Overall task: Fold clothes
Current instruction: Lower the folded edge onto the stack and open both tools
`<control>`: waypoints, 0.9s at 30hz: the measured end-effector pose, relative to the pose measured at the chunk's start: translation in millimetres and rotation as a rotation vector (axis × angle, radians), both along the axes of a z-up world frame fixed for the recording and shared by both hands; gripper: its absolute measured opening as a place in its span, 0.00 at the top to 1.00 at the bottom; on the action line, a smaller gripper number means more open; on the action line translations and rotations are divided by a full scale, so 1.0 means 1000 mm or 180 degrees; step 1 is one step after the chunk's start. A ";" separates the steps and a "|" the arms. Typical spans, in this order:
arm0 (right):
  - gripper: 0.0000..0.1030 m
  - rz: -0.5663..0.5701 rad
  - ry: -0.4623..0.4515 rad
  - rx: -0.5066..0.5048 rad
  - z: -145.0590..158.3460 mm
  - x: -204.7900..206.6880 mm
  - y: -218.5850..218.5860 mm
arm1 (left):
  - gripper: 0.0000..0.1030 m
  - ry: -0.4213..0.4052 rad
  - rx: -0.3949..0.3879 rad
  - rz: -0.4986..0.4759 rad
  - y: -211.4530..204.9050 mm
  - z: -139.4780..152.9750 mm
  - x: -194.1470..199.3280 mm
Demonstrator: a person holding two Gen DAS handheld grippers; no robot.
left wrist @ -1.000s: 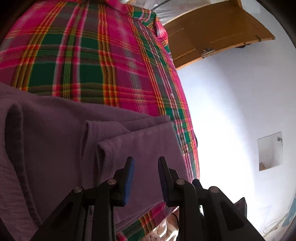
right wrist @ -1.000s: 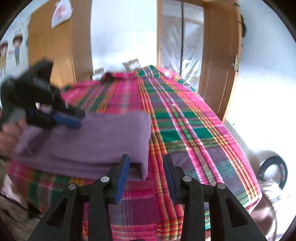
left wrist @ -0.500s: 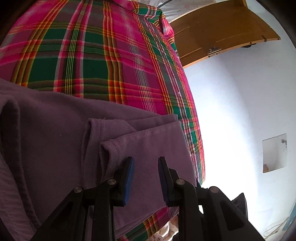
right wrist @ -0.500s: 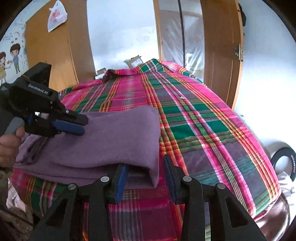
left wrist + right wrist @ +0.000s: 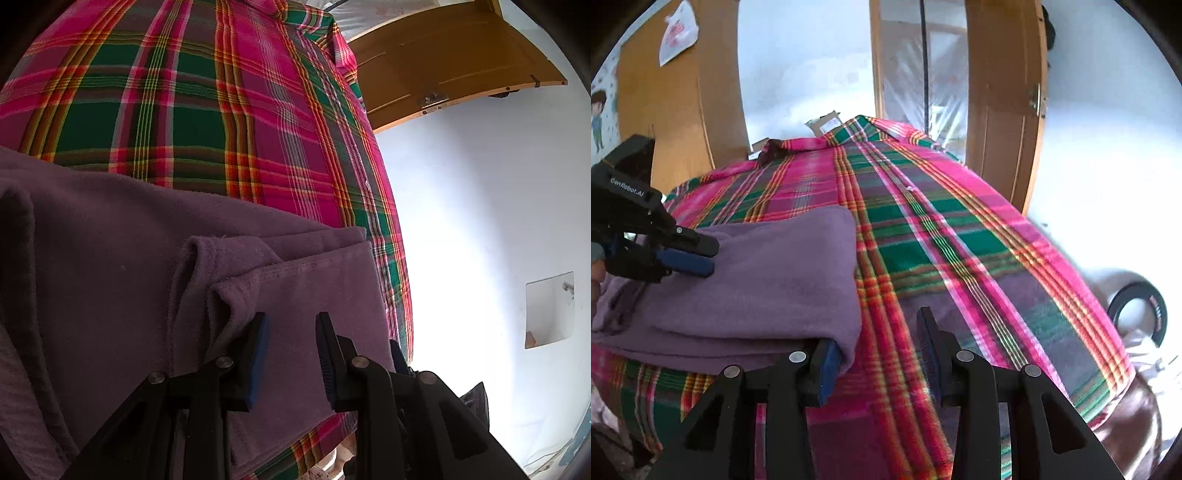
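Purple garment (image 5: 757, 280) is lying in stacked layers on the plaid bedspread (image 5: 960, 258), its folded corner just ahead of my right gripper (image 5: 875, 350). I am holding that gripper with jaws apart and nothing between them; its left finger (image 5: 827, 365) is now sliding under the overhanging corner, where half a second ago it was sitting short of it. My left gripper (image 5: 290, 350) is hovering over the garment's near layers, jaws likewise apart and clamping nothing, and its view is barely changing. In my judgement, the right tool is positioning for a pinch on the corner, either to make another fold or to square the stack. Beyond the bedspread, a wooden door (image 5: 1004, 92) is standing open.
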State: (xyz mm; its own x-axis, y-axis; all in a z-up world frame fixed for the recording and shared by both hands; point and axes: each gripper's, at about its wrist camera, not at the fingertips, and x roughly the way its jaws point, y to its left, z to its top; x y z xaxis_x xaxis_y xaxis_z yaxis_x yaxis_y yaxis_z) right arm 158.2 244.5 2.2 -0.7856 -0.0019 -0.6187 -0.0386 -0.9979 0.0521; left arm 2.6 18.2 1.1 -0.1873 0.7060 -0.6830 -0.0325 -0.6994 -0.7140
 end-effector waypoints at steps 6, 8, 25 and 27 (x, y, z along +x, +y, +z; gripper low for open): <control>0.52 0.0104 0.0015 0.0018 -0.003 0.002 0.007 | 0.74 -0.0016 0.0052 0.0006 -0.005 -0.004 -0.002; 0.52 0.0182 -0.0040 0.0126 -0.001 0.004 0.006 | 0.74 -0.0013 0.0049 0.0003 -0.006 -0.004 -0.002; 0.91 0.0541 -0.0102 -0.0241 0.022 -0.010 -0.005 | 0.74 0.0018 -0.0022 0.0017 -0.002 -0.004 -0.006; 0.91 0.0500 -0.0168 -0.0235 0.014 -0.009 -0.002 | 0.74 0.0018 -0.0008 0.0009 -0.002 -0.005 -0.007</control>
State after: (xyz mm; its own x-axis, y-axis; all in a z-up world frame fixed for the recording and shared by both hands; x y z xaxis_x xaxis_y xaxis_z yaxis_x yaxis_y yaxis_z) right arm 148.9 242.7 16.2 -0.7385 -0.1690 -0.6528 0.1128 -0.9854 0.1274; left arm -4.1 16.1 -3.8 -0.1932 0.7038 -0.6836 -0.0346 -0.7012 -0.7121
